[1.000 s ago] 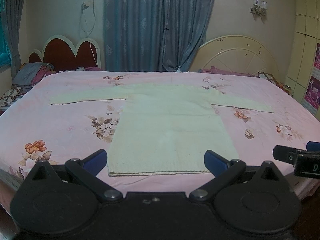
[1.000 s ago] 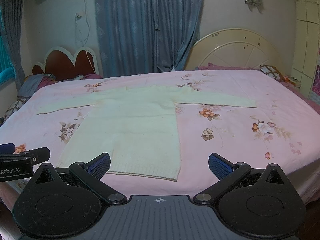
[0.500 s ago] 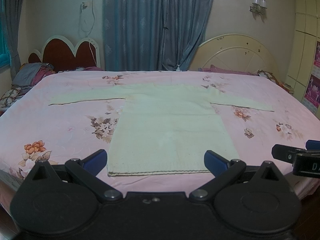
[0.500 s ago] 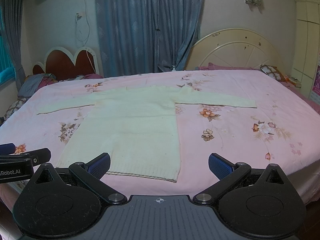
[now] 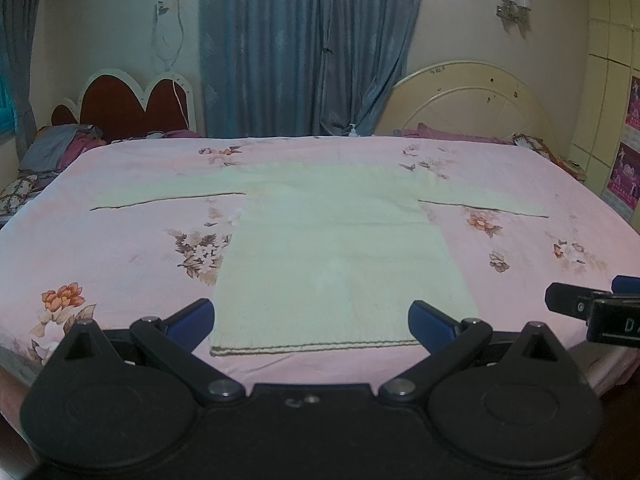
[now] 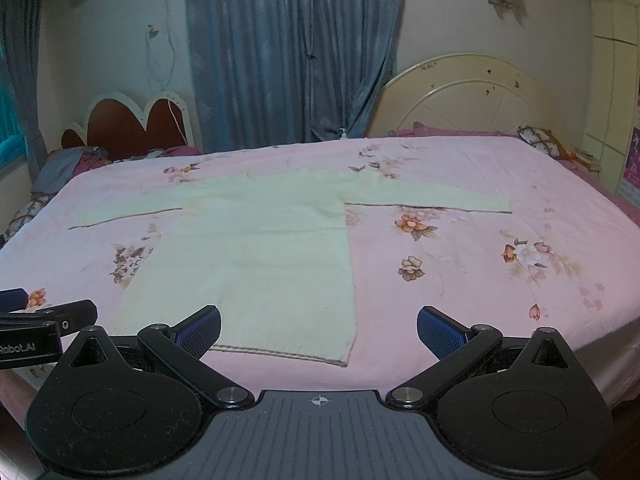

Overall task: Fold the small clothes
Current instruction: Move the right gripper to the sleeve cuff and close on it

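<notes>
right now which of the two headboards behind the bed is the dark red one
The scalloped headboard at far left, white-trimmed with dark red panels. The rounded headboard at right is plain cream.

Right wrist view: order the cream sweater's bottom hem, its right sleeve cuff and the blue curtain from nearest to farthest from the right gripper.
1. Ribbed bottom hem of the cream knitted sweater, just ahead of the open right gripper, left of centre.
2. Right sleeve cuff, mid-bed, to the right.
3. Blue curtain, on the far wall behind the bed.
</notes>
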The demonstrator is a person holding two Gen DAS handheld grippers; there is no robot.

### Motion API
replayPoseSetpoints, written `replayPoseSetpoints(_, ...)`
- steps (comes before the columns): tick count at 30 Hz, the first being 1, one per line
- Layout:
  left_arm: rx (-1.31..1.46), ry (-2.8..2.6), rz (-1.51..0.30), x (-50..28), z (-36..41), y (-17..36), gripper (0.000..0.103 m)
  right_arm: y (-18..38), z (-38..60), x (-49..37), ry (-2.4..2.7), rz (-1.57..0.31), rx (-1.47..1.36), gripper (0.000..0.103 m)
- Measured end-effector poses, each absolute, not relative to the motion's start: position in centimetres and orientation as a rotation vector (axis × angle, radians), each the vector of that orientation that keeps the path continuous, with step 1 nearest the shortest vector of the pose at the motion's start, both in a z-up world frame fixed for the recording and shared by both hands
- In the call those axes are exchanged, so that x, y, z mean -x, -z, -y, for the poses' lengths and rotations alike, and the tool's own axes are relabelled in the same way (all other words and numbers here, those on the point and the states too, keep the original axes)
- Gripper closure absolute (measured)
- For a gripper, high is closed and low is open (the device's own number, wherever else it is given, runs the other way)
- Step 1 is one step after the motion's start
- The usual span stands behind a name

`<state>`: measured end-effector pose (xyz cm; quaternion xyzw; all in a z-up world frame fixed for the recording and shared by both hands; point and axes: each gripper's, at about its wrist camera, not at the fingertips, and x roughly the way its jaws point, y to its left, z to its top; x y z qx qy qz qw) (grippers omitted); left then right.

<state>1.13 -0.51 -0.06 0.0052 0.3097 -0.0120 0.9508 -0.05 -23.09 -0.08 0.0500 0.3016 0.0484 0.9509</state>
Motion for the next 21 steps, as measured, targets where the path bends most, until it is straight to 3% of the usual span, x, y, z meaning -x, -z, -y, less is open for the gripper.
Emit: replayPoseSetpoints(21,-0.019,0.112,-0.635,-13.4,-0.6,0.8,0.000,0.5,22.9,-10.8,0.010,-0.615,-0.118,0.000)
